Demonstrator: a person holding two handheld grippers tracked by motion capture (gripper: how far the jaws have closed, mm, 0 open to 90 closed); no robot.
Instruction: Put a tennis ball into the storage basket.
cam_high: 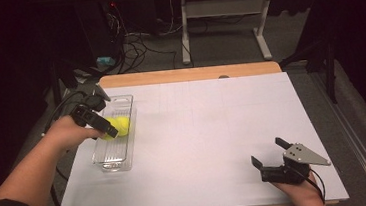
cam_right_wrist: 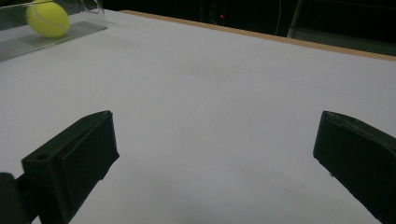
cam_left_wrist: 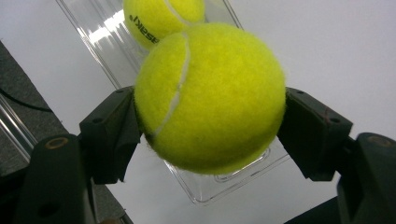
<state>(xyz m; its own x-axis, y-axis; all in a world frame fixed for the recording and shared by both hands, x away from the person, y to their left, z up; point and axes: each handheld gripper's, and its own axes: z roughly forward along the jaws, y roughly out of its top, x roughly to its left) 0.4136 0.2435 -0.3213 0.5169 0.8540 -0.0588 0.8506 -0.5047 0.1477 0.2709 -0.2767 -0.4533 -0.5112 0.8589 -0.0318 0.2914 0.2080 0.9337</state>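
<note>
Left gripper clamped on tennis ball, hanging over near half of clear tray. Second ball at 12 o'clock, apparently inside tray; long axis 12–6. Right gripper agape, well apart.

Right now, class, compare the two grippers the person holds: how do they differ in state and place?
The left gripper is shut on a tennis ball; the right gripper stands open with nothing between its jaws. The left gripper is at the clear tray, where a second ball lies; the right gripper is over bare white table, far from the tray. Both have two black jaws.
</note>
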